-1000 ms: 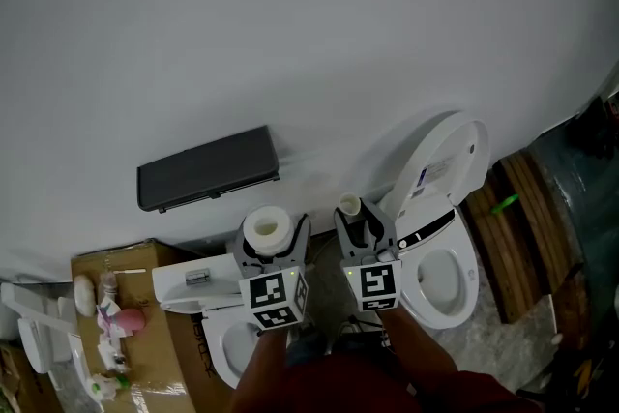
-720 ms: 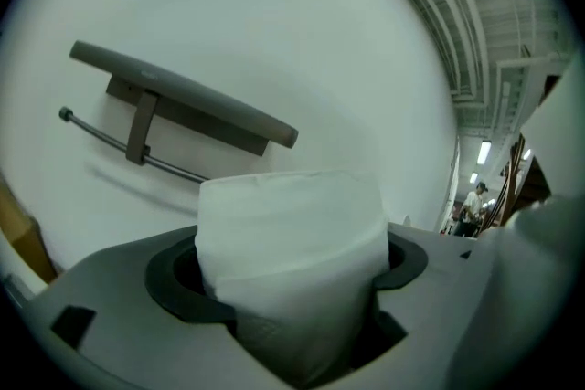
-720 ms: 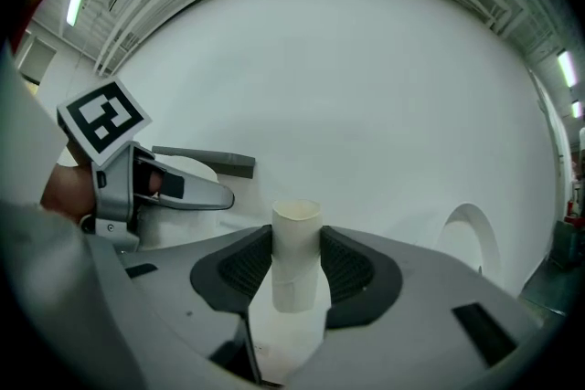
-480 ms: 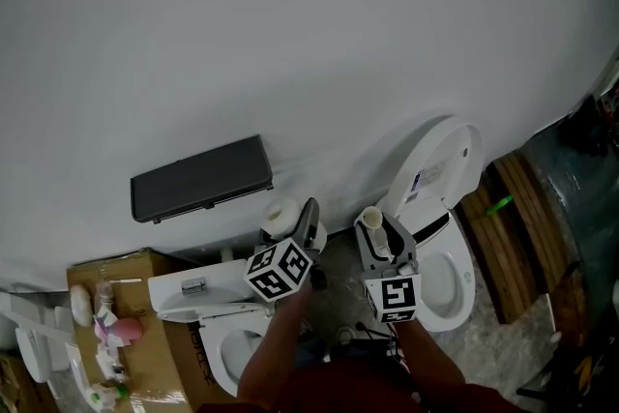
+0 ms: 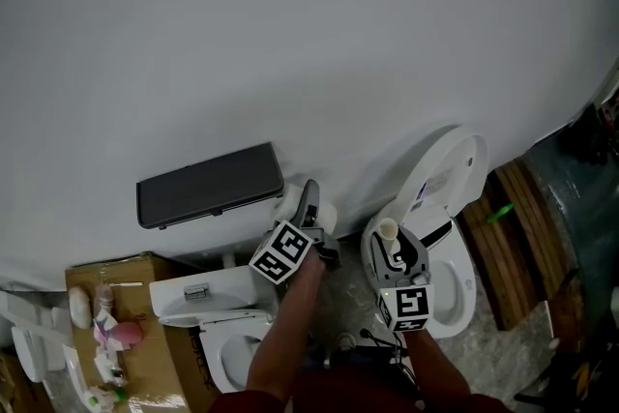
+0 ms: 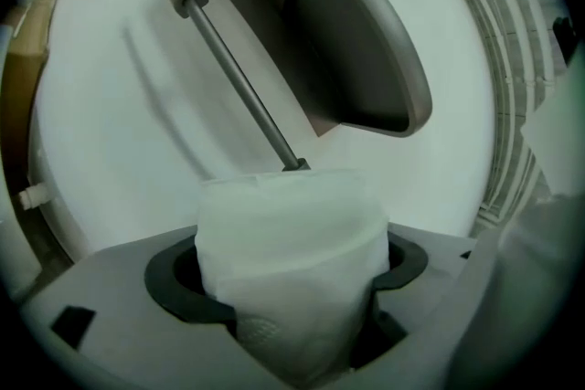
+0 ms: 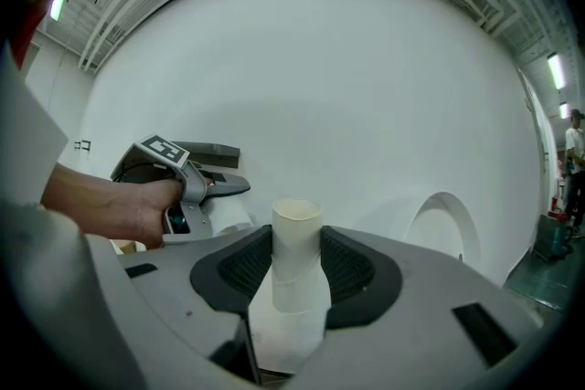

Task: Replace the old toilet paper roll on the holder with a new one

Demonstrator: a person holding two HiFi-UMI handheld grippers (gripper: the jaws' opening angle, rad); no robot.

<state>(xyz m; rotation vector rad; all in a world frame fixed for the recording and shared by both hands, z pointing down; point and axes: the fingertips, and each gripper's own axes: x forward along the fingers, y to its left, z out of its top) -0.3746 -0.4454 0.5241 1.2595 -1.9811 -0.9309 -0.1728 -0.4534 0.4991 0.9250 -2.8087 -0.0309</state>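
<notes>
The left gripper [image 6: 288, 279] is clamped wide on the new roll [image 6: 291, 224], which sits just below the free tip of the holder's rod [image 6: 233, 68]. To thread it well, I'd line the roll's bore up with that tip, which slants in from 11 o'clock in the left gripper view, then slide it up under the raised cover [image 6: 356, 32] without squeezing harder (soft paper crushes). The right gripper [image 7: 294, 279] pinches the bare old core [image 7: 297, 237], while the new roll looks plump, white and faintly embossed, and narrows slightly where the jaws grip it.
</notes>
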